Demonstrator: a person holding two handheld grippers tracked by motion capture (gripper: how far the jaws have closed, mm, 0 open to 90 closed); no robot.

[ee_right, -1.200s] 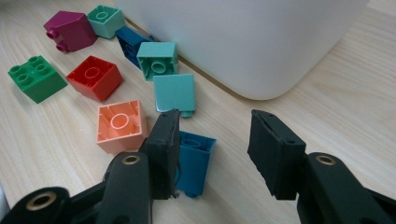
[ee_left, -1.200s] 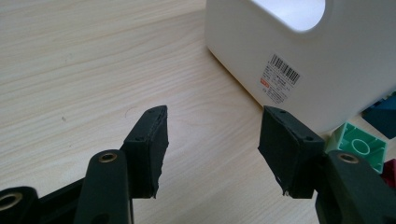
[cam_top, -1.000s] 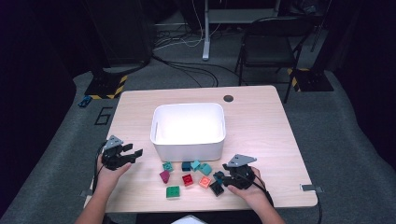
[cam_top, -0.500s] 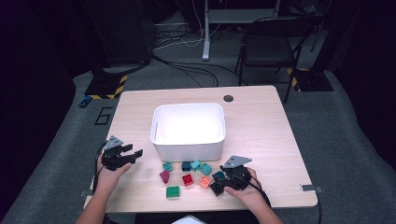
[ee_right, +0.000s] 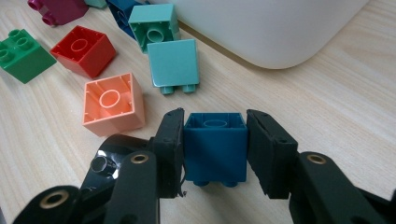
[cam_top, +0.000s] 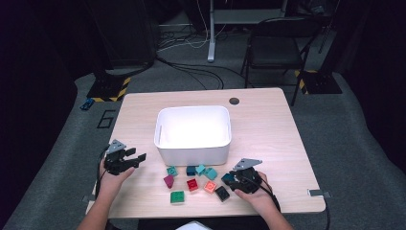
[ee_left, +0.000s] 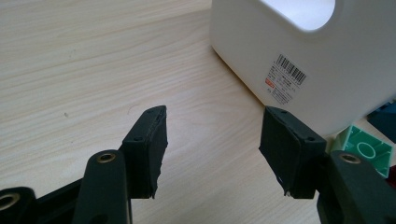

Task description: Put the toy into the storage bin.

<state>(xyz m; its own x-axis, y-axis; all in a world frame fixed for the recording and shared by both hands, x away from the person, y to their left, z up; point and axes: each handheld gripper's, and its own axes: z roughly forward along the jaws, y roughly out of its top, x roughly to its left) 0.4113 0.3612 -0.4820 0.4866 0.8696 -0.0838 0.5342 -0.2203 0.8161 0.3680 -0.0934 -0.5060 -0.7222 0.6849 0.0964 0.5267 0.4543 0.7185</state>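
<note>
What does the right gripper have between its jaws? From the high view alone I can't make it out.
Observer: The right gripper is shut on a dark blue block. Its jaws have just been closing, and both pads press on the block's sides.
Operator: Which way up is that block?
Observer: Hollow side up, with its studs underneath, like the peach block lying beside it.
Operator: Is the left gripper holding anything?
Observer: No. The left gripper is open, with only bare table between its jaws. It points past the wall of the white bin, which carries a barcode label.
</note>
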